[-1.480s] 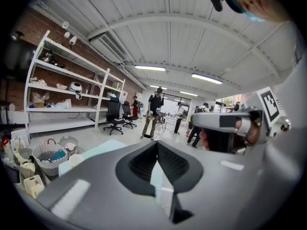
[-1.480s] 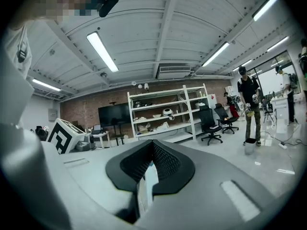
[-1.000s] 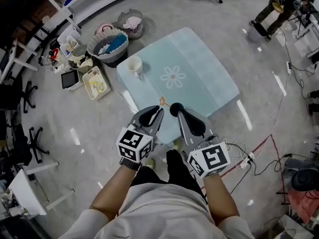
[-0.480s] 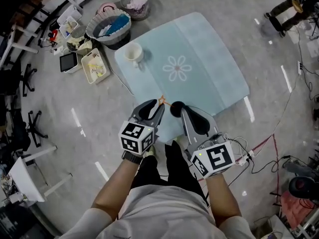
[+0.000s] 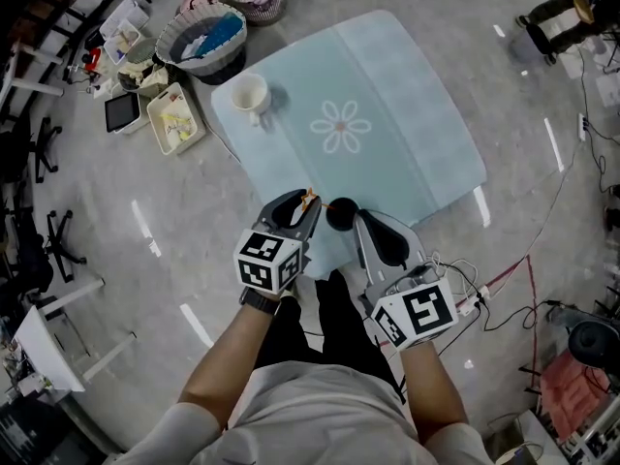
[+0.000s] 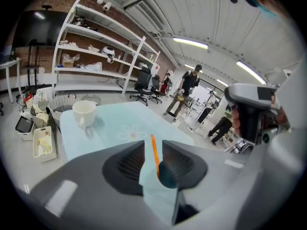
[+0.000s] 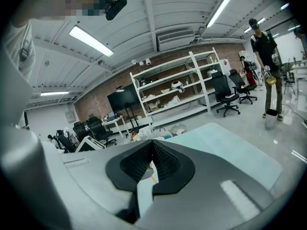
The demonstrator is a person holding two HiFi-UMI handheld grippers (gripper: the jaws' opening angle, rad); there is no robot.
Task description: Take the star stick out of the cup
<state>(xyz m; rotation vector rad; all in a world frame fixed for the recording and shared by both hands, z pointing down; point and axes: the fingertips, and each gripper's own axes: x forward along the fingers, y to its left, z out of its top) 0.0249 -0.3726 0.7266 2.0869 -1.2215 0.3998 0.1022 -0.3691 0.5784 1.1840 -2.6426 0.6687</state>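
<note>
A white cup (image 5: 249, 95) stands upright at the far left of the light blue table (image 5: 407, 143), with nothing sticking out of it. The thin orange star stick (image 5: 309, 199) is over the table's near edge, and my left gripper (image 5: 304, 207) is shut on it. In the left gripper view the stick (image 6: 154, 152) rises between the jaws of the left gripper (image 6: 153, 145), and the cup (image 6: 85, 114) sits far off at the left. My right gripper (image 5: 340, 213) hangs just right of the stick with its jaws shut on nothing (image 7: 152, 150).
On the floor beyond the table's left corner are baskets (image 5: 201, 35), a white tray (image 5: 174, 119) and a tablet (image 5: 123, 111). Cables (image 5: 504, 289) trail on the floor at the right. A person (image 5: 567, 8) stands at the far right.
The two grippers stay close together at the table's near edge, the left still holding the stick. The view has shifted a little, so the table and cup sit higher in the frame.
</note>
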